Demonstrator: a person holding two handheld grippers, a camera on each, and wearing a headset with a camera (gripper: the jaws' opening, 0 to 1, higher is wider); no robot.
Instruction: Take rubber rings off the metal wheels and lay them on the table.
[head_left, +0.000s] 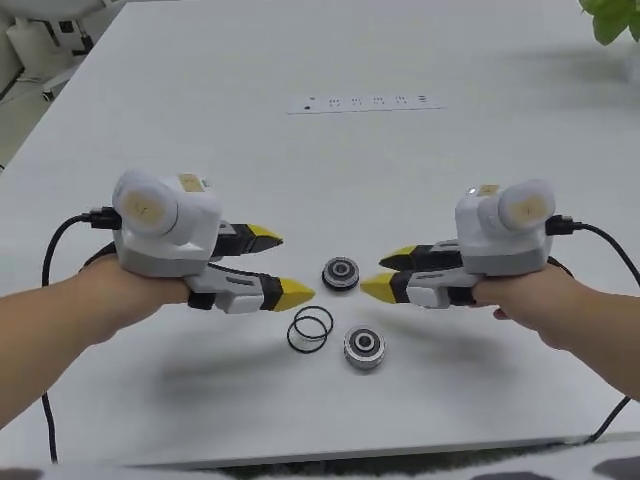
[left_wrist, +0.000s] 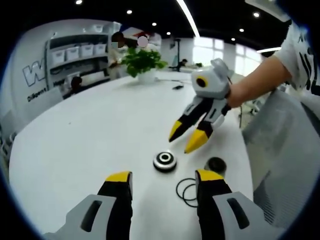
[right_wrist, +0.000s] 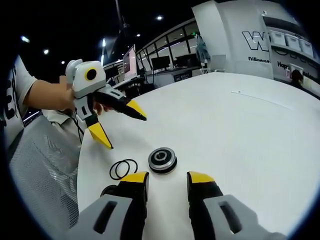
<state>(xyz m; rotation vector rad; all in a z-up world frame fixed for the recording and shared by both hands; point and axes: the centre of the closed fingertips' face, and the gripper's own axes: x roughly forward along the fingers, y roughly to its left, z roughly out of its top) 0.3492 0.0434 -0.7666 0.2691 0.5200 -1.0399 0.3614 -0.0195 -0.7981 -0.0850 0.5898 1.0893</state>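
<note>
Two metal wheels lie on the white table (head_left: 300, 150): one (head_left: 340, 273) directly between my grippers, the other (head_left: 364, 346) closer to me. Two thin black rubber rings (head_left: 310, 328) lie overlapping, just left of the nearer wheel. My left gripper (head_left: 282, 265) hovers open left of the far wheel, my right gripper (head_left: 388, 272) open on its right, both empty. In the left gripper view the wheel (left_wrist: 165, 161) sits just beyond my yellow tips (left_wrist: 164, 176), with the rings (left_wrist: 187, 191) and second wheel (left_wrist: 216, 164) to the right. In the right gripper view a wheel (right_wrist: 162, 160) lies ahead of the tips (right_wrist: 167, 176), rings (right_wrist: 123, 168) to its left.
A socket panel (head_left: 365, 102) is set into the table farther back. A potted plant (head_left: 610, 15) stands at the far right corner. Cables trail from both grippers toward the near table edge (head_left: 320, 455). A mesh chair (right_wrist: 40, 165) stands beside the table.
</note>
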